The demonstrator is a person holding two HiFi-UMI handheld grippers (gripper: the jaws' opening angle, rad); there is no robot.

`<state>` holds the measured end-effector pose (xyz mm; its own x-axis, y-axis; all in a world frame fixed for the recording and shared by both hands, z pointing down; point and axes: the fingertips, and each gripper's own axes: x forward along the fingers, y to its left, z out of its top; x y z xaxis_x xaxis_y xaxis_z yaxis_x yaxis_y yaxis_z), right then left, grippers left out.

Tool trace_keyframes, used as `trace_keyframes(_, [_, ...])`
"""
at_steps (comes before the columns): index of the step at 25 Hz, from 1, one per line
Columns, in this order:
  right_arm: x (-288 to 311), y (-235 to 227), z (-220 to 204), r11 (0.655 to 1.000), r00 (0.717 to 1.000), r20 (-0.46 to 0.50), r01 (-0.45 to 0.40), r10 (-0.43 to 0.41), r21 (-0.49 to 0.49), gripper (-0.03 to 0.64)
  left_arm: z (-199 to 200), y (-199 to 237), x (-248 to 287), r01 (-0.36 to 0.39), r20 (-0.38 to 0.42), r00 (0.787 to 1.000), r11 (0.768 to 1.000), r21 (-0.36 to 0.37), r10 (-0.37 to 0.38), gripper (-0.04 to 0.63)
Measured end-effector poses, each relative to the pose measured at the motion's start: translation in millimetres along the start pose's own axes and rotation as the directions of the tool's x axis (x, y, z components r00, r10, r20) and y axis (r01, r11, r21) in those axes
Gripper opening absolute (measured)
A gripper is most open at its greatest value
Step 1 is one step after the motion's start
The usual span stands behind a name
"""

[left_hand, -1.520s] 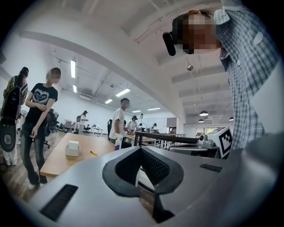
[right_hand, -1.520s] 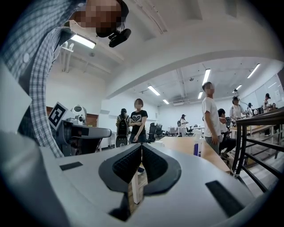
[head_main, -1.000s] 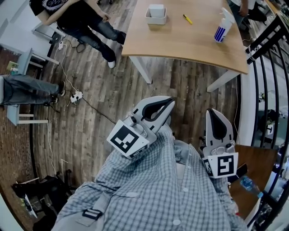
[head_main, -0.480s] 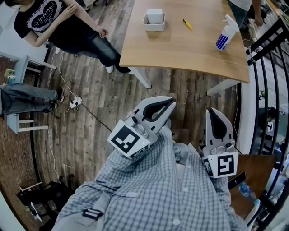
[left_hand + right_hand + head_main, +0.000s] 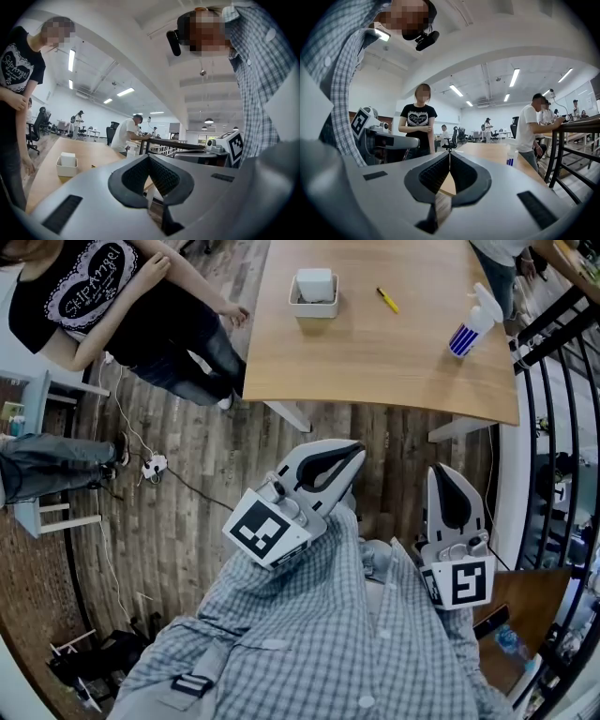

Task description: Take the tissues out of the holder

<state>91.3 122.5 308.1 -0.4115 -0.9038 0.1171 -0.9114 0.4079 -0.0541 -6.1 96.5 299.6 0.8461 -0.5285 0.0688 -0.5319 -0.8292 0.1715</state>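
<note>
The wooden worktop (image 5: 394,362) lies ahead, well apart from both grippers. Toward its left side stands the white holder (image 5: 312,306) with the tissues (image 5: 314,281) upright in it. A yellow pen (image 5: 388,301) lies to the holder's right, and a spray bottle (image 5: 467,322) with blue stripes stands farther right. A person in a black shirt (image 5: 94,306) stands just beside the worktop's left edge. A black railing (image 5: 553,324) runs along the right.

Plank floor (image 5: 197,512) lies between the grippers and the worktop, with a cable and plug strip (image 5: 153,465) off to the left. The left gripper (image 5: 354,448) and right gripper (image 5: 439,471) sit close to the checked shirt (image 5: 309,643), each with its jaws closed together on nothing. The room is an open office with strip lights (image 5: 514,77) on the ceiling.
</note>
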Motion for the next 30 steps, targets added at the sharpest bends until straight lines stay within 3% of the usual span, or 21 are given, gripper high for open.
trace_keyframes(22, [104, -29, -7, 0.999, 0.999, -0.029, 0.037, -0.038, -0.020, 0.012, 8, 107, 46, 0.050, -0.007, 0.999, 0.999, -0.002, -0.050, 0.006])
trace_keyframes(30, [118, -22, -16, 0.999, 0.997, -0.069, 0.040, -0.041, -0.025, 0.012, 6, 124, 43, 0.057, -0.005, 0.998, 0.998, -0.001, -0.057, 0.006])
